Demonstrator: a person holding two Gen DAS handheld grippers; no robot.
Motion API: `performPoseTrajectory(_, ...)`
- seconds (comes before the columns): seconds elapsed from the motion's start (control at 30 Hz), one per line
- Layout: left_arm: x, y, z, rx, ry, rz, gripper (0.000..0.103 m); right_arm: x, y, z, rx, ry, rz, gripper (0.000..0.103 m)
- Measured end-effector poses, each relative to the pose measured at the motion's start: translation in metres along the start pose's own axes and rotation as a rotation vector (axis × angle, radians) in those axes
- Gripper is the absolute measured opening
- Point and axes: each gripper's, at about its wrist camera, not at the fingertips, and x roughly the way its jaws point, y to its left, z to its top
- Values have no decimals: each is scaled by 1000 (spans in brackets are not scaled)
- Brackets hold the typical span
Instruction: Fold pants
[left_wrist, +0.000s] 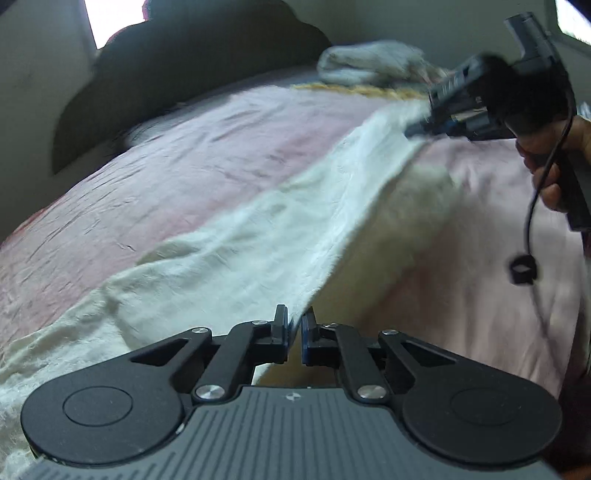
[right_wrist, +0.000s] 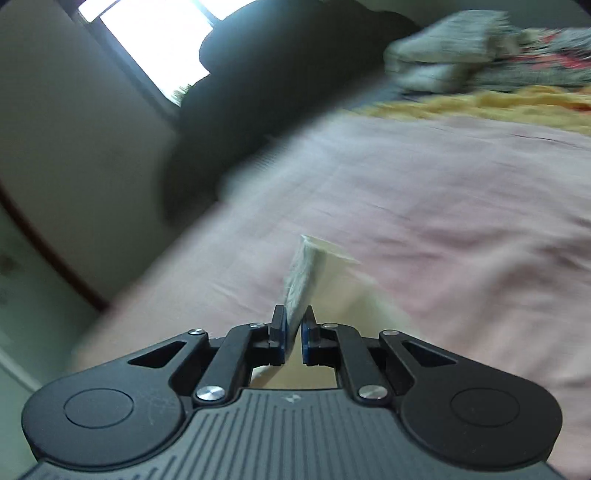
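The cream-white, crinkled cotton pants (left_wrist: 258, 236) lie stretched in a long band across the pale pink bedsheet (left_wrist: 166, 177), one edge lifted off it along its length. The left gripper (left_wrist: 294, 332), black with blue-lined pads, is pinched closed on the near end of that raised edge. At the far end of the band the right gripper (left_wrist: 424, 127) is clamped on the other corner; its own camera shows a narrow tongue of the white fabric (right_wrist: 304, 280) standing out from between the closed jaws of the right gripper (right_wrist: 294, 334), above the pink sheet (right_wrist: 443, 206). So the garment hangs between the two grips, sagging onto the sheet in the middle.

The cloth looks light, thin and quite limp: it drapes and creases freely, so it will probably not hold a shape without tension and will follow whichever corner is carried. Edges and corners are the sensible holds, since a mid-panel pinch would likely bunch it. Both grips appear shallow, so a quick pull could slip the fabric out.

Beyond the sheet's far edge lie a yellow fringed cloth (right_wrist: 480, 101) and a folded grey-white bundle (left_wrist: 365, 64).
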Motion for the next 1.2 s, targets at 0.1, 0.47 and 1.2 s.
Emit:
performPoseTrajectory(0.1, 12, -7, -7, 9, 36, 8, 9, 12, -33, -20, 82, 97, -63, 8)
performPoseTrajectory(0.47, -11, 32, -7, -126, 78, -167, 30, -25, 35, -28, -262, -124, -287, 54)
performPoseTrajectory(1.2, -113, 192, -92, -602, 99, 373, 64, 16, 203, -131, -742, 203, 162, 92)
